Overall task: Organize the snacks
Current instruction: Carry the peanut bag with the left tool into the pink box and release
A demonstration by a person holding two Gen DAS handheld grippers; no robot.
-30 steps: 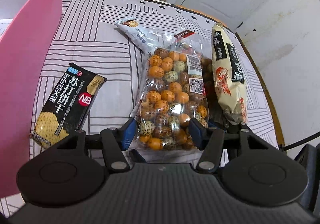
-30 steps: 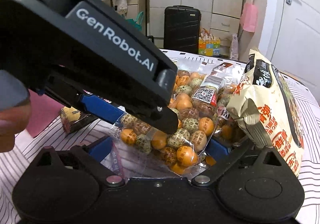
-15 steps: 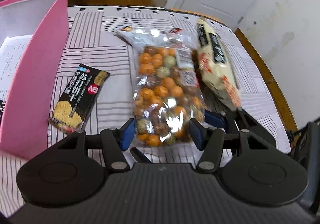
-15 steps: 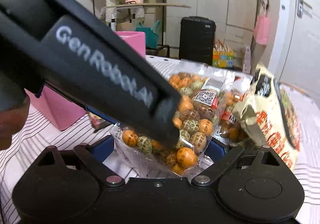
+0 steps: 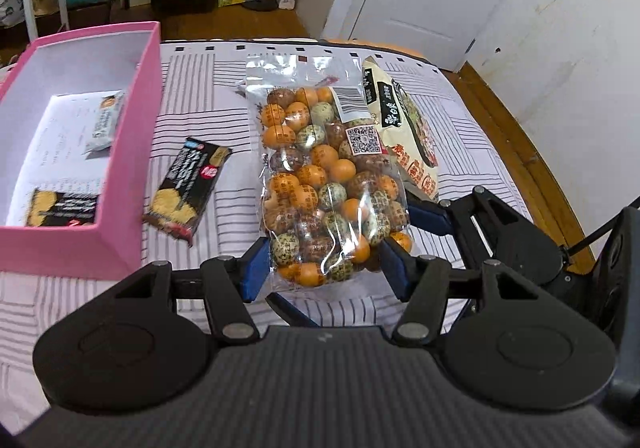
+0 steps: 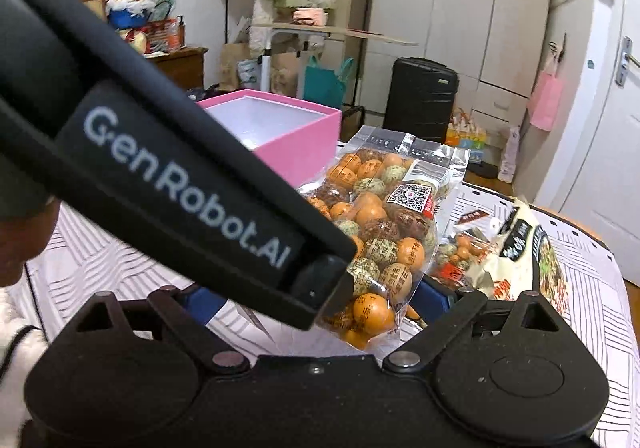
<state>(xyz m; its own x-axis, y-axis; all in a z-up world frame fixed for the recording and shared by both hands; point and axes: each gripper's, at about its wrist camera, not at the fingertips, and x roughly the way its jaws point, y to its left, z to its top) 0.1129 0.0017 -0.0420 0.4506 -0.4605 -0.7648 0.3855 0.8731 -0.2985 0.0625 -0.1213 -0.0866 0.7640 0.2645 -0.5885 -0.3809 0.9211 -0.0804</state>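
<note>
Clear plastic, printed with a QR code and a barcode label, wrapped the bag of orange and speckled ball snacks [image 5: 328,183] at the centre of the left wrist frame. "GenRobot.AI" stood in white on the black body of the left hand-held gripper [image 6: 384,296] where it crossed the right wrist frame. The black cracker pack [image 5: 188,187] left of centre carried a red "NB" badge; its other writing was too blurred to read. The cream noodle-style bag [image 5: 404,135] to the right bore dark and red characters I could not make out.

The pink box [image 5: 148,119] filled the left edge of the left wrist frame, open-topped, with a white bar and a dark pack inside. Striped cloth on the counter [image 5: 472,127] lay bare between the box and the ball snacks, and along the right toward the counter's wooden rim.

The left hand-held gripper [image 5: 324,268] had its blue pads pressed on both sides of the bag's lower end, gripping it. The right hand-held gripper [image 6: 316,304] sat beside it at the bag's right edge; whether it gripped the bag I could not tell.
</note>
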